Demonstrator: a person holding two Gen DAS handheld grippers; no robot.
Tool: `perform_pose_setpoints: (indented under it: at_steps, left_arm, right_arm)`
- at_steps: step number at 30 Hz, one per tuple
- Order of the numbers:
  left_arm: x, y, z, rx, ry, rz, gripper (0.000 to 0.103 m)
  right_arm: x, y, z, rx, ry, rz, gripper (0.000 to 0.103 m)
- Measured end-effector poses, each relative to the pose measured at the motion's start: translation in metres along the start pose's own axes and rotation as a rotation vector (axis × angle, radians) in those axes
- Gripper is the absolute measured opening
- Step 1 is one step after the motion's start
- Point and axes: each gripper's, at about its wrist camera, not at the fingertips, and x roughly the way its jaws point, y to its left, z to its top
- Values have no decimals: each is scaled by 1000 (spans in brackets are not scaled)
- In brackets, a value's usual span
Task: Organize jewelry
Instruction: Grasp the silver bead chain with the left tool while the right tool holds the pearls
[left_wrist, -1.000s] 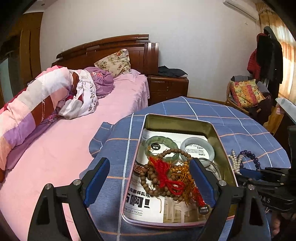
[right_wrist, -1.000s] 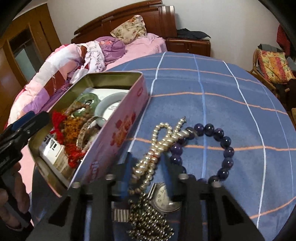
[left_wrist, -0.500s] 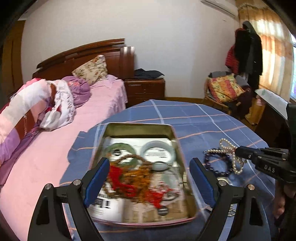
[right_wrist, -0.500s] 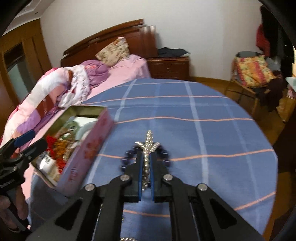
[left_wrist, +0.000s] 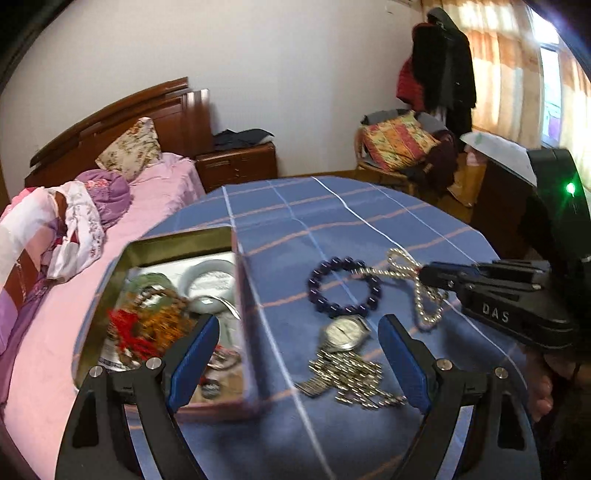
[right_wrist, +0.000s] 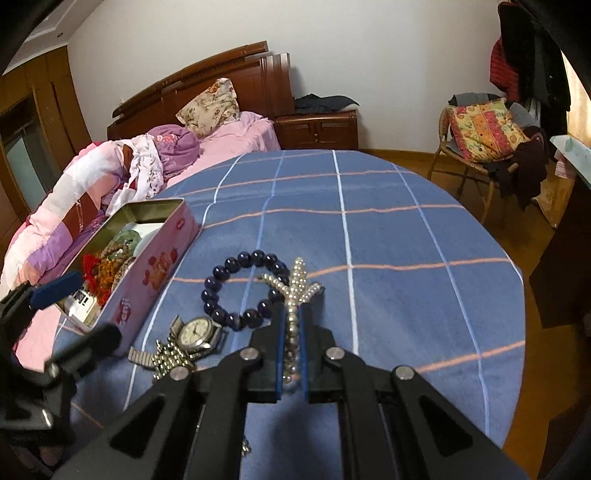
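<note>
My right tool (right_wrist: 291, 343) is clamped on a pearl necklace (right_wrist: 295, 291), its loops fanning out past the fingertips just above the blue checked surface (right_wrist: 388, 236) and partly overlapping a dark purple bead bracelet (right_wrist: 236, 291) lying there. My left tool (left_wrist: 295, 354) hovers with its blue pads wide apart, one pad over the open pink tin (left_wrist: 110, 288) full of bangles and beads, the other past a silver wristwatch (left_wrist: 345, 332) lying near the bracelet. The tin sits at the surface's left edge, beside a pink bed (right_wrist: 229, 136).
</note>
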Motion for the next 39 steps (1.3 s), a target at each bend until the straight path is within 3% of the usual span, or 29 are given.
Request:
perform_pose_setpoints:
  at_steps: [4,16,21,28,31,32,33,39]
  left_arm:
    - [7,-8,-5,-14,45,-18,88]
    - [0,-25,-17,1,53,-6,86]
    - [9,-39,-22,21,98,-37,66]
    - [31,-47,-24,18,195,-69,55]
    - [40,-43,-24,-15,242,-94,43]
    - [43,-43,-24,-14,252,-92,32]
    - [42,-43,-24,-9,244,-87,13]
    - [29,-40,-23,-5,195,-111,9]
  right_arm:
    - [-2,-3,-7,3,6,-2,9]
    - [-8,-7,-34,-22,53,-12,9]
    - [-7,-8,-38,-15,53,-3,9]
    - [-3,-7,-41,-20,56,4,9]
    - [-3,-8,-41,-20,56,6,9]
    - [-2,-8,-42,-21,57,7,9]
    - [-2,-7,-42,-22,55,8,9]
    - [-4,-4,-42,-39,52,18,9]
